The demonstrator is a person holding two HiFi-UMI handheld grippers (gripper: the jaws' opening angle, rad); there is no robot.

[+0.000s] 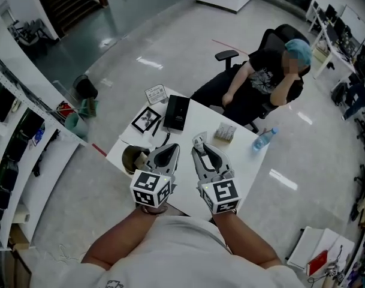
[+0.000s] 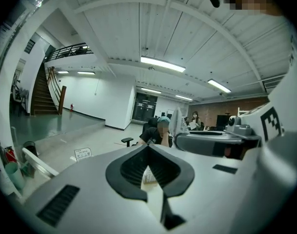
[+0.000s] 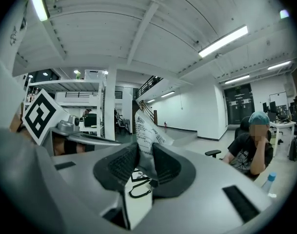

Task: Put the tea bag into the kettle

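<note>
In the head view both grippers hover side by side over the near part of a white table (image 1: 188,179). My right gripper (image 1: 198,144) is shut on a white printed tea bag packet (image 1: 199,139). In the right gripper view the packet (image 3: 146,133) sticks up from between the pads of that gripper (image 3: 141,152). The left gripper (image 1: 172,147) has its tips together and holds nothing. Its tips also meet in the left gripper view (image 2: 148,147). The kettle (image 1: 133,159), round and dark with an olive inside, stands at the table's left edge, just left of the left gripper.
On the far half of the table lie a black box (image 1: 177,113), a framed picture (image 1: 146,119), a small sign card (image 1: 156,93), a box of tea bags (image 1: 225,132) and a water bottle (image 1: 264,139). A person (image 1: 272,77) sits in an office chair beyond the table.
</note>
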